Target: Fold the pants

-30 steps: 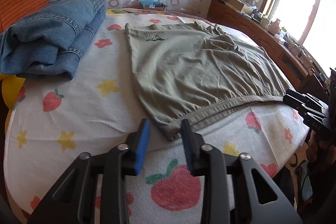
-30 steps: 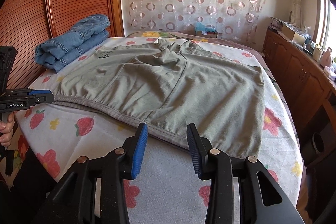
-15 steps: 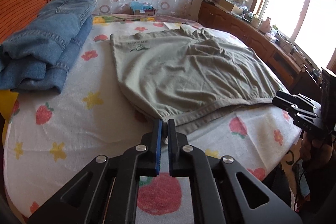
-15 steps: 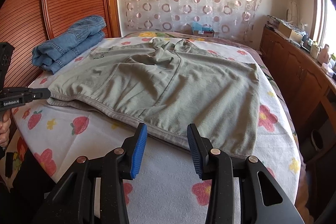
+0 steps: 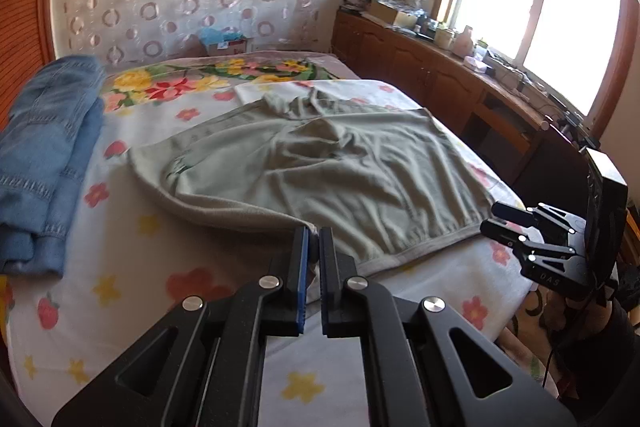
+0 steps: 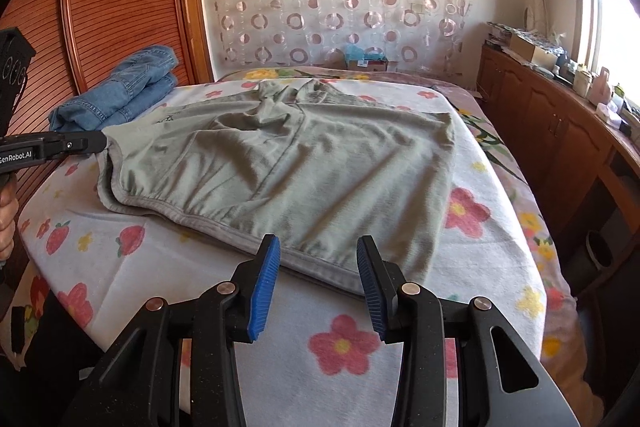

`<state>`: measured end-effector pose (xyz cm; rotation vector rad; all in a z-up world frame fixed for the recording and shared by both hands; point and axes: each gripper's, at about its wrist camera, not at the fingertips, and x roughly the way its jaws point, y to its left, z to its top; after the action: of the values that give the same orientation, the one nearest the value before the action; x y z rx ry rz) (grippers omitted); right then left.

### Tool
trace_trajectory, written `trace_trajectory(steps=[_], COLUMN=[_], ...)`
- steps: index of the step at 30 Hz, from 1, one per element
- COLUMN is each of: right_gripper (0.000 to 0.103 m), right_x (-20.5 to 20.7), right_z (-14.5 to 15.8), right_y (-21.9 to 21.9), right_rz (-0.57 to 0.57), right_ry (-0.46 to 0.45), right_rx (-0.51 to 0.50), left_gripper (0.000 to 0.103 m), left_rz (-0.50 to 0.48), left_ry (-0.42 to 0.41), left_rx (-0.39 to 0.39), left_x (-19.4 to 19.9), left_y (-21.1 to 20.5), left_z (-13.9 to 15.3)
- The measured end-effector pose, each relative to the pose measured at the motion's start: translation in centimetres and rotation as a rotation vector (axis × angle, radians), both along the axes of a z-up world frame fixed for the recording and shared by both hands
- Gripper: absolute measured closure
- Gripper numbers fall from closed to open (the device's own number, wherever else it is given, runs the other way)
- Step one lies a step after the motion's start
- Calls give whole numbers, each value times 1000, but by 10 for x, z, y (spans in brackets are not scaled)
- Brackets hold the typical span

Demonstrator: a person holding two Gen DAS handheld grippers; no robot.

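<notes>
Left tongs clamped on grey-green pants waistband corner, apparently lifted; right tongs apart, empty

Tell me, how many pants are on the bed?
2. Green pants lie spread mid-bed, one corner pinched by the left gripper. Folded jeans sit by the wooden wall. More may be hidden.

Folded jeans blurred, cut off at left edge.
</notes>
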<state>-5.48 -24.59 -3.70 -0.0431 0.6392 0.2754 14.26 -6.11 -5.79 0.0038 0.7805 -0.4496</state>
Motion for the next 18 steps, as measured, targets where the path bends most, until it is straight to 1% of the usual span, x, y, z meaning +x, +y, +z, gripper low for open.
trace_trajectory(steps=[7, 9, 13, 18], right_gripper=[62, 62, 61, 62], right_x=[-2, -4, -6, -10], right_z=[-2, -1, 0, 0], right_y=[-21, -29, -39, -51], right_rz=[-44, -56, -76, -92], right_ry=[-3, -6, -14, -16], right_rx=[17, 24, 34, 44], left_gripper=[98, 98, 97, 98], left_rz=[-91, -121, -173, -232], left_ry=[-24, -25, -42, -61], left_rx=[-1, -12, -18, 1], left_x=[11, 16, 16, 11], left_y=[-50, -65, -97, -125], left_z=[19, 26, 41, 52])
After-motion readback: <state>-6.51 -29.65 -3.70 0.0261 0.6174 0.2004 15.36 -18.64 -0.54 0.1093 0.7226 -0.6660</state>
